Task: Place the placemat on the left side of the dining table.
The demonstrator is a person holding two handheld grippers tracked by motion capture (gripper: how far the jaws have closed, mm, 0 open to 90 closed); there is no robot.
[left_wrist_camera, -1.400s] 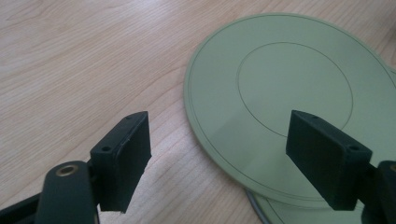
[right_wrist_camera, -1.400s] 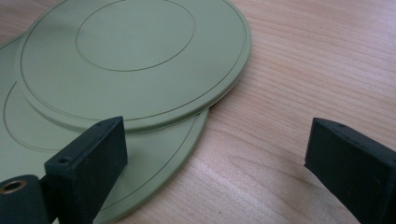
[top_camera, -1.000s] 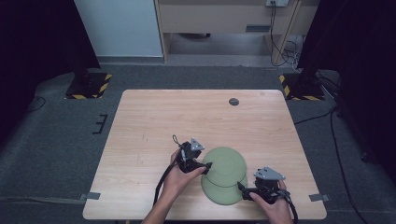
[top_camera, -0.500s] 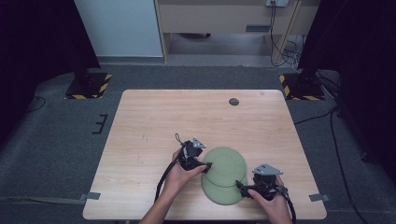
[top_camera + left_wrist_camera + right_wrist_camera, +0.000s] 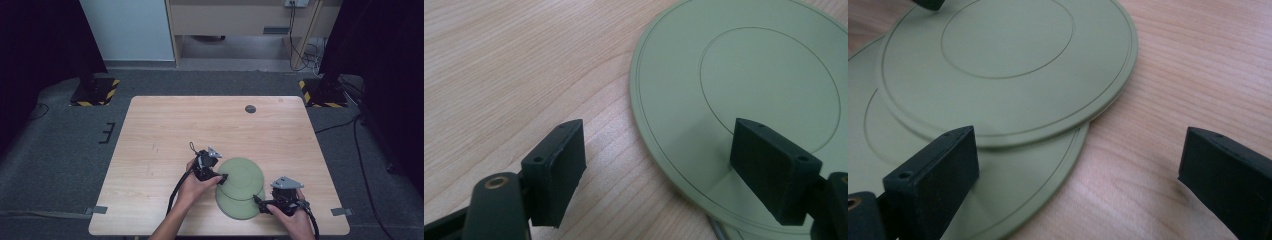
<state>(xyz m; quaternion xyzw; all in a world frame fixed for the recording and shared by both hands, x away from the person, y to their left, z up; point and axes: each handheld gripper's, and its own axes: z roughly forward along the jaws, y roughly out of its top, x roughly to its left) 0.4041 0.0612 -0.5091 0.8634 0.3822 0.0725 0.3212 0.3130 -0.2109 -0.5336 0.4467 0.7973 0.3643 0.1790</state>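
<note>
Both grippers sit low at the near part of the table, each with its jaws spread wide and nothing between them. In the high view the left gripper (image 5: 221, 176) is held by the person's left hand (image 5: 196, 184) at the left edge of the upper green plate (image 5: 241, 172). Its own view shows one jaw over bare wood and the other over the plate's (image 5: 744, 80) rim area, so the rim edge runs through the gap; whether either jaw touches the plate cannot be told.

In the high view the right gripper (image 5: 256, 200), held by the right hand (image 5: 295, 215), points toward the right side of the lower green plate (image 5: 240, 207). In the right gripper view one jaw hangs over the lower plate (image 5: 1018, 175) near its rim, and the other jaw is over bare wood well to the side, the plate's edge lying between them.

The two plates are round, pale green, each with a faint inner ring. The upper one (image 5: 1008, 60) lies partly on top of the lower one, shifted away from the person, so the lower plate shows as a crescent on the near side. They rest on the wooden table (image 5: 175, 130), right of its middle and close to the near edge. A small dark round disc (image 5: 250, 109) sits far off near the table's far edge. Black cables trail back from both grippers toward the person.
</note>
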